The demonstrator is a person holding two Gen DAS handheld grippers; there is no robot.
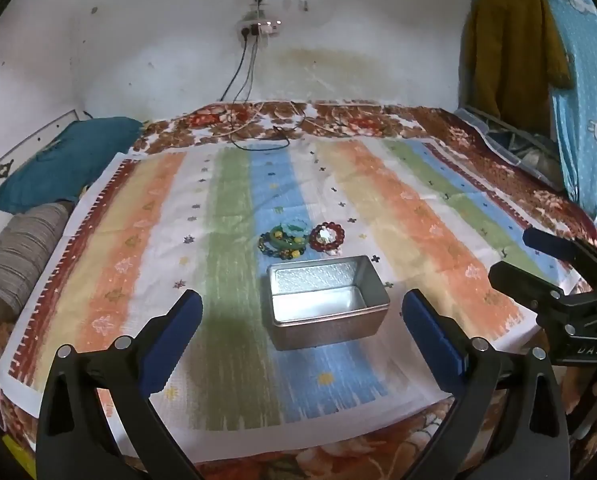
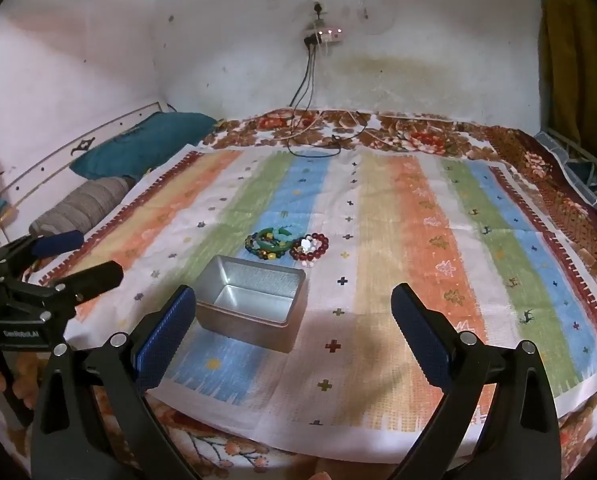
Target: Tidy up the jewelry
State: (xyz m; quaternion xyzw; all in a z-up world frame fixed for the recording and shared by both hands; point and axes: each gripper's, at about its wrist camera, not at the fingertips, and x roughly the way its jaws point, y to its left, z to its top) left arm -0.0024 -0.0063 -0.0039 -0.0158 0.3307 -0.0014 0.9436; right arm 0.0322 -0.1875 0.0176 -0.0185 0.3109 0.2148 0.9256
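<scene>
The left gripper [image 1: 300, 314] is held with its jaws spread wide and nothing gripped; the blue pads [image 1: 170, 344] are seen at either side of the lower part of the left wrist view. Between and just beyond the fingertips, an open metal tin [image 1: 327, 307] is seen standing on the striped cloth [image 1: 138, 240], empty inside, apart from both pads. Beyond the tin's far rim, and near it, the jewelry is laid on the cloth: a cluster of green bangles and dark multicoloured bead bracelets [image 1: 282, 240] on the left, and just beside it a red bead bracelet [image 1: 327, 237] with a pale piece lying at its middle.

The right gripper [image 2: 294, 312] is likewise released, jaws fully apart and empty. In the right wrist view the tin [image 2: 254, 308] is found close to the left pad [image 2: 166, 344], off to the left of the gap's centre; whether the pad touches it cannot be told. The bracelets [image 2: 270, 245] lie past the tin, well ahead of the fingertips.

Each gripper is visible at the edge of the other's view, raised above the cloth. The cloth is spread over a floral blanket [image 2: 558, 192]; a teal pillow [image 1: 58, 160] and a grey rolled cushion [image 1: 22, 256] lie at the left, and cables [image 2: 304, 76] hang from a wall socket behind.
</scene>
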